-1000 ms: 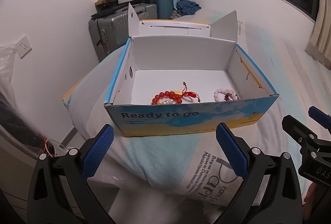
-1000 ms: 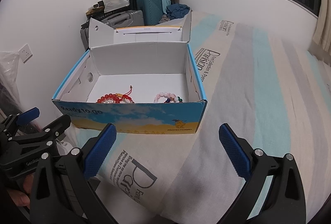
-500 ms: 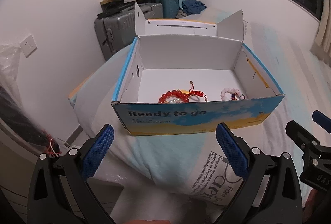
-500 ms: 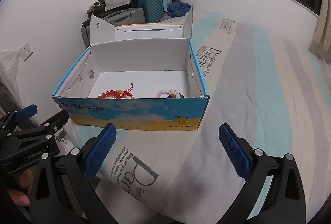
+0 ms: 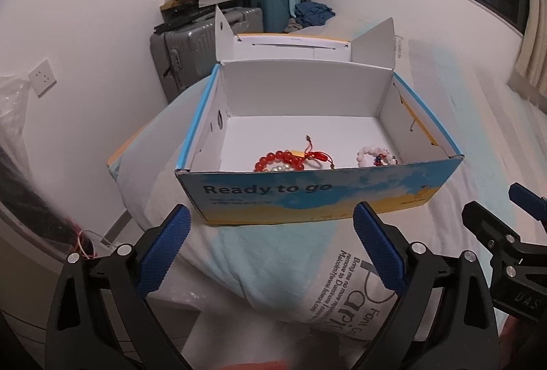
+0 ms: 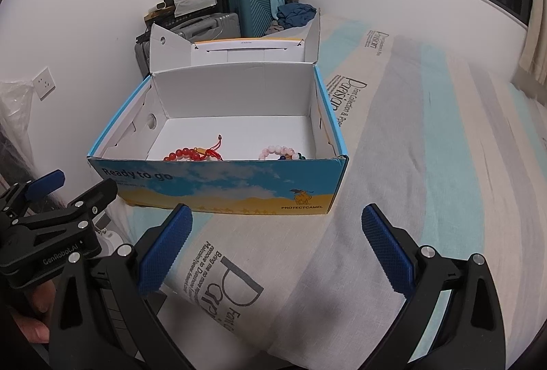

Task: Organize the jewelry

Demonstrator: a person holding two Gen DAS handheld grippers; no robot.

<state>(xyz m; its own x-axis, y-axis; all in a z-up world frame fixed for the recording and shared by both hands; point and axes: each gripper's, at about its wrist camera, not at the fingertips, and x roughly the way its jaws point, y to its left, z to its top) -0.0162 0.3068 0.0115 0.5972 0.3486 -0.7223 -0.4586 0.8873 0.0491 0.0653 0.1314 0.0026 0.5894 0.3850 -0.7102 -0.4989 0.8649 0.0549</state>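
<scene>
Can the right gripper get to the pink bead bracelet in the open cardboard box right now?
Probably yes. The right gripper is open, the cardboard box has its lid folded back, and only the front wall screens the pink bead bracelet, so it must go in from above.

You've drawn both grippers back a little from the box (image 5: 318, 195); it sits smaller and higher in view.
</scene>
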